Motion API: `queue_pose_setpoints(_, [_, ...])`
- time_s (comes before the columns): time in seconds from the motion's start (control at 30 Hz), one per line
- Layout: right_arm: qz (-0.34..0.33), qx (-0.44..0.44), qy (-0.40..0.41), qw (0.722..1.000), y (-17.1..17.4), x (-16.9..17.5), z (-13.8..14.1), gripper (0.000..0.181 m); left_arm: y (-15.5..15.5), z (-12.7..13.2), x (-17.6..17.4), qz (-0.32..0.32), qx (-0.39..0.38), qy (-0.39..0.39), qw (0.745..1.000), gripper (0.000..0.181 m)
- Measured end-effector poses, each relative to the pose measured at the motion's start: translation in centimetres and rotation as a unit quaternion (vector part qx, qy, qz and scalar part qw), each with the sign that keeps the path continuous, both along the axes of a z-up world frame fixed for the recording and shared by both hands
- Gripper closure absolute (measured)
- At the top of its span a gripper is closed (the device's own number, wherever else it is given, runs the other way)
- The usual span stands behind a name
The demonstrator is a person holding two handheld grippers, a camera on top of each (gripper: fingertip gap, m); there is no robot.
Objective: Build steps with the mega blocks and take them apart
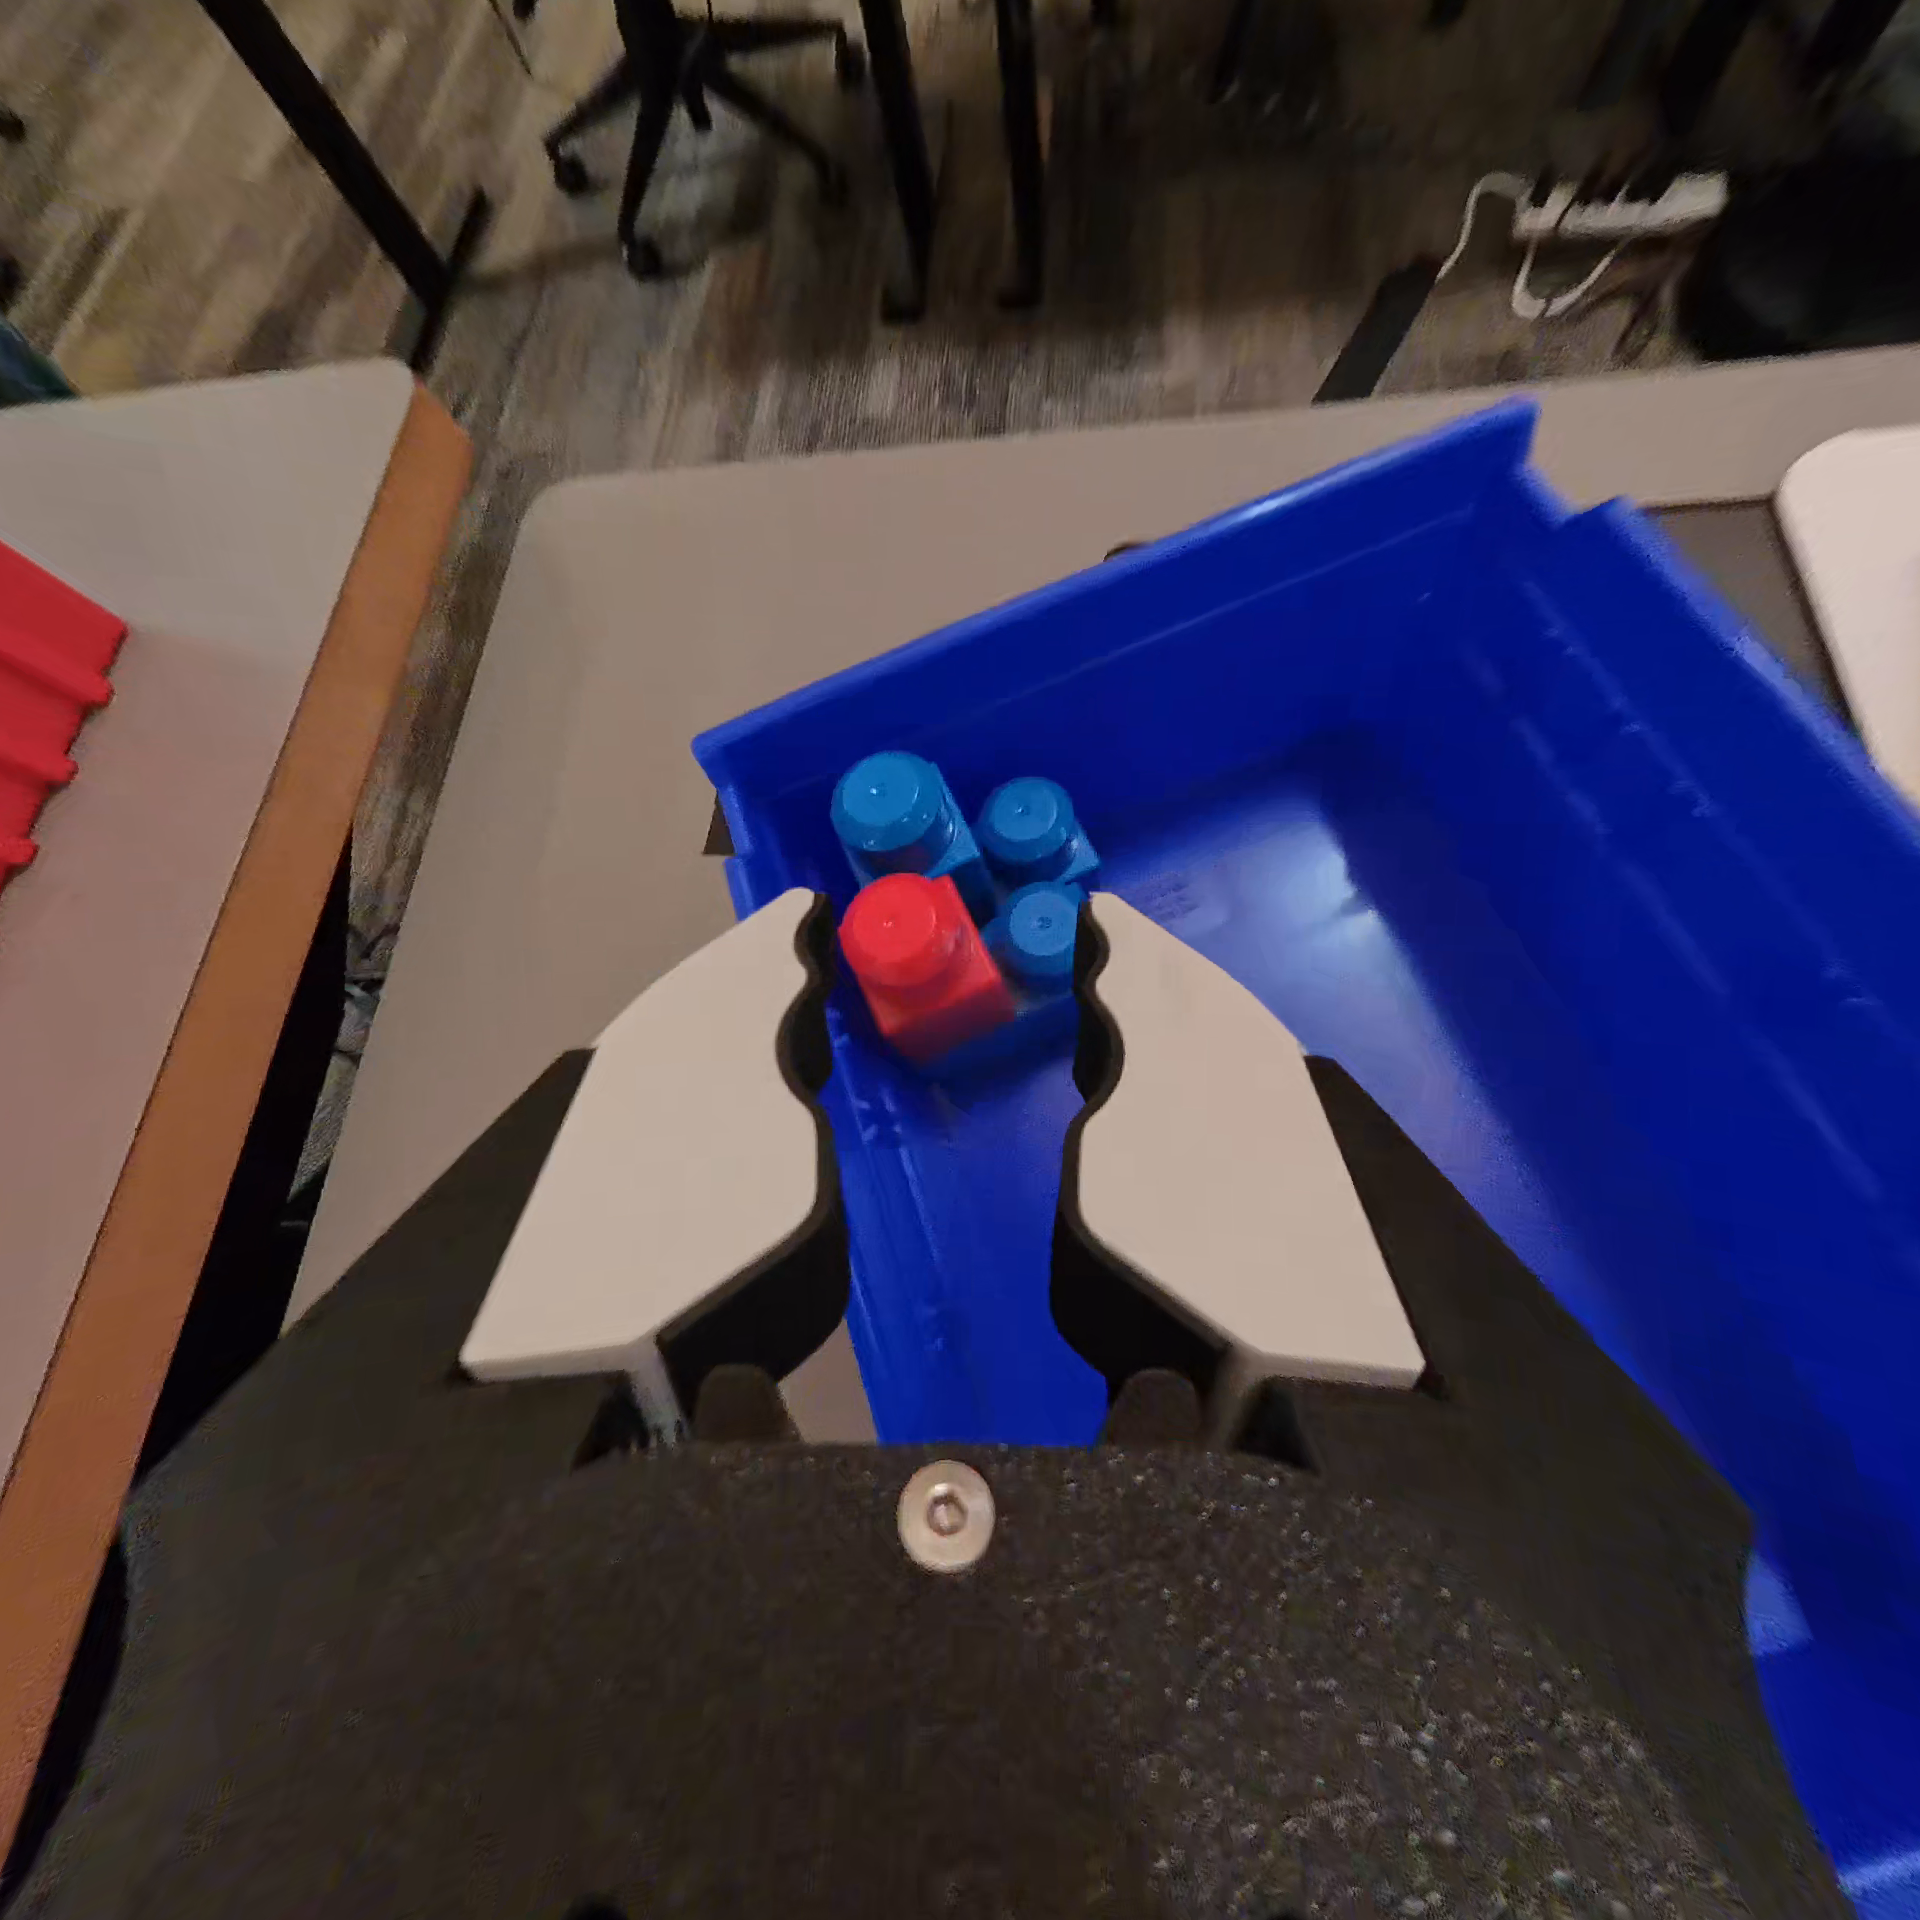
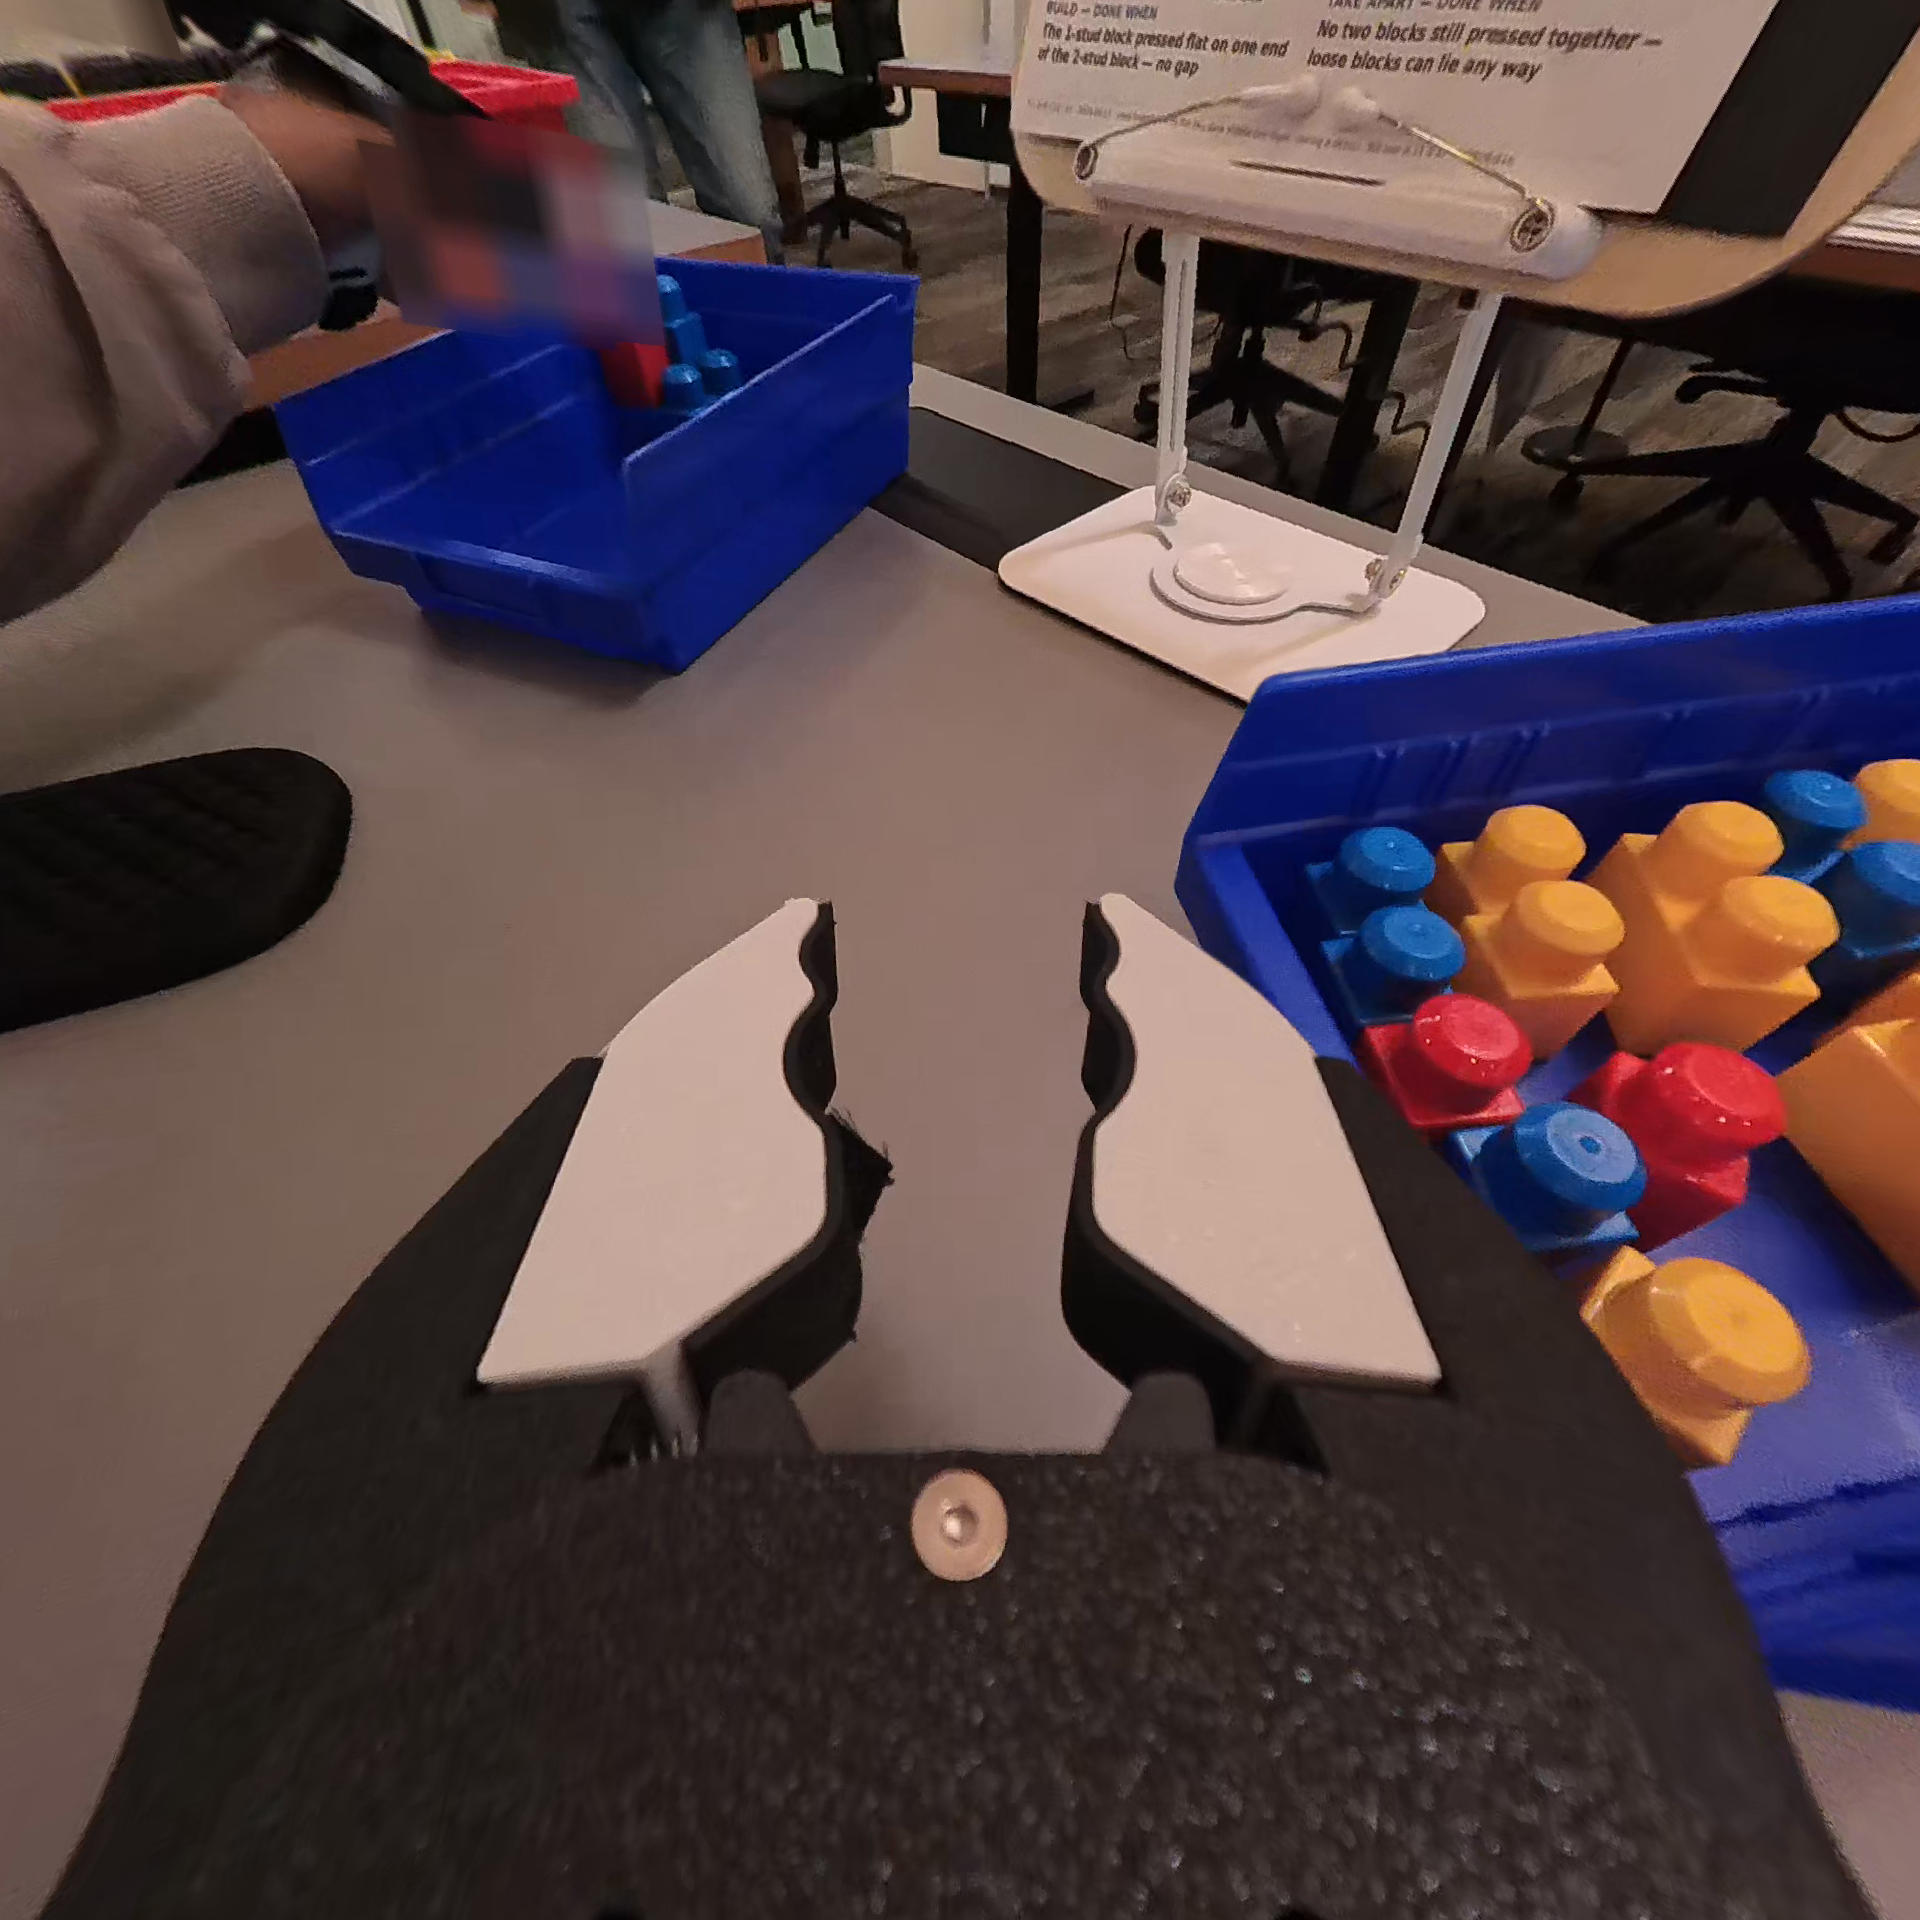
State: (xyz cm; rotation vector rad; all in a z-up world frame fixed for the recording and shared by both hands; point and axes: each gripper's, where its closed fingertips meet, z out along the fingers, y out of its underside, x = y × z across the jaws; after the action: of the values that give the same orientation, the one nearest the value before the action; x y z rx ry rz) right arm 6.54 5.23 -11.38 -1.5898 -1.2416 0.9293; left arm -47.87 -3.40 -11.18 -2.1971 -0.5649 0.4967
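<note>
A red one-stud block (image 1: 914,966) sits pressed on a blue two-stud block (image 1: 1023,1023) in the near left corner of a blue bin (image 1: 1351,644). An all-blue step (image 1: 935,821) stands just behind it. My left gripper (image 1: 954,935) is open, with its jaws on either side of the red-and-blue step. In the right wrist view the same bin (image 2: 623,520) and its steps (image 2: 675,364) are far left, and the left gripper there is hidden by a mosaic patch. My right gripper (image 2: 958,925) is open and empty over the grey table.
A second blue bin (image 2: 1558,675) at the right holds several loose yellow (image 2: 1704,935), red (image 2: 1455,1049) and blue blocks. A white stand (image 2: 1247,582) holding a sheet is behind. A black pad (image 2: 156,873) lies left. A red bin (image 1: 42,707) sits on the neighbouring table. Left tips to right tips: about 55 cm.
</note>
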Motion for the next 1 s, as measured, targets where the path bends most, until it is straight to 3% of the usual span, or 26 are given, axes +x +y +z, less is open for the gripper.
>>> queue_pose_setpoints(0.23, [-0.001, 0.002, -0.002, 1.0, 0.2, 0.4, -0.4, 0.136, 0.1, -3.4, -2.2, 0.042, -0.073, -0.031, 0.996, 0.143])
queue_pose_setpoints(0.37, [-0.001, -0.007, 0.004, 1.0, 0.4, 0.5, -0.5, 0.136, -0.3, -3.9, -2.7, 0.042, -0.117, -0.003, 0.992, 0.152])
queue_pose_setpoints(0.6, [0.006, -0.016, 0.002, 1.0, 0.1, 0.5, -0.8, 0.136, -0.3, -3.7, -2.6, 0.023, -0.149, 0.031, 0.988, 0.152])
queue_pose_setpoints(0.8, [0.001, -0.012, 0.007, 1.0, 0.3, 0.8, -0.6, 0.136, 0.8, 0.8, -0.1, -0.032, -0.103, 0.11, 0.988, 0.152])
queue_pose_setpoints(0.9, [0.01, 0.0, 0.009, 1.0, -0.2, 0.1, -0.1, 0.136, 1.9, 4.2, 4.5, -0.095, -0.04, 0.111, 0.989, 0.153])
queue_pose_setpoints(1.0, [0.028, 0.018, 0.008, 0.999, -1.2, -1.4, 0.5, 0.136, 2.5, 7.1, 11.2, -0.171, 0.008, 0.125, 0.977, 0.153])
